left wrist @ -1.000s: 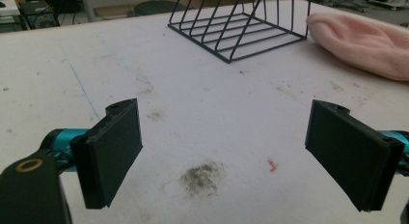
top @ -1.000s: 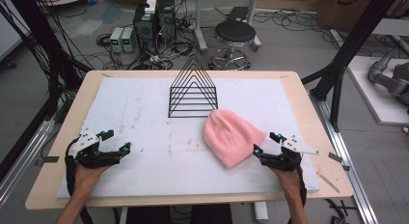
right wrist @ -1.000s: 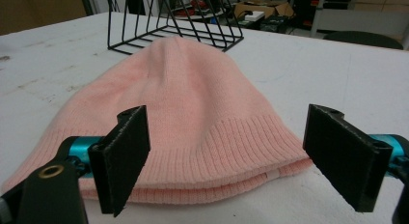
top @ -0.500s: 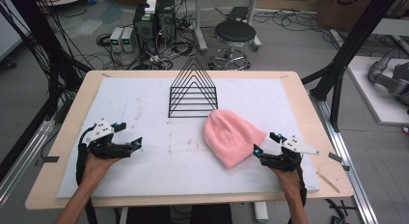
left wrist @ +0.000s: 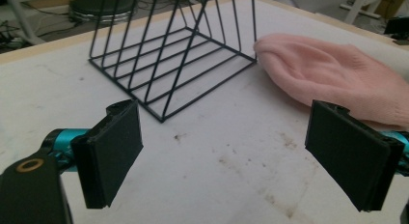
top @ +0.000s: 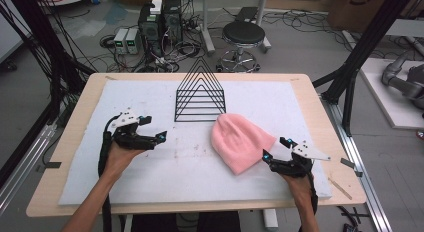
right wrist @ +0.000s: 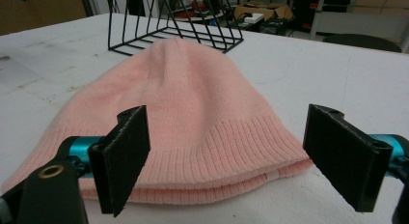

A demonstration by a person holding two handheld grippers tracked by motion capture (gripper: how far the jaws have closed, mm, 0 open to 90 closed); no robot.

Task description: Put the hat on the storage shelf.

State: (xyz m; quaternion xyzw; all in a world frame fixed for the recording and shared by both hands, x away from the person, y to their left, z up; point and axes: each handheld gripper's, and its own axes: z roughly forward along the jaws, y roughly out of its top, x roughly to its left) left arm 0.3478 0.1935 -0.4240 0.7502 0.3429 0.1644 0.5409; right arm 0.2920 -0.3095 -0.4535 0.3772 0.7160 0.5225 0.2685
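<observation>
Both my grippers spread wide, gripping nothing.

The pink beanie (top: pixel 241 141) lies flat just ahead of my right gripper (top: pixel 275 151); my left gripper (top: pixel 153 129) has it well off to its right, beside the wire rack (top: pixel 200 94).

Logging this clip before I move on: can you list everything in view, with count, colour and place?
Beanie: one, pink, flat on the pad right of centre, ribbed opening toward the right gripper.
Wire rack: one, black, triangular, upright at the pad's far middle, beside the beanie's crown.
Pad: one, white, stained, covering the table.
Table: one, light wood.
Stool: one, black, on the floor beyond the table.
Computer towers: two, dark, on the floor at the far left, among cables.
Left gripper: black, open, above the pad's left.
Right gripper: black, open, at the beanie's opening.
</observation>
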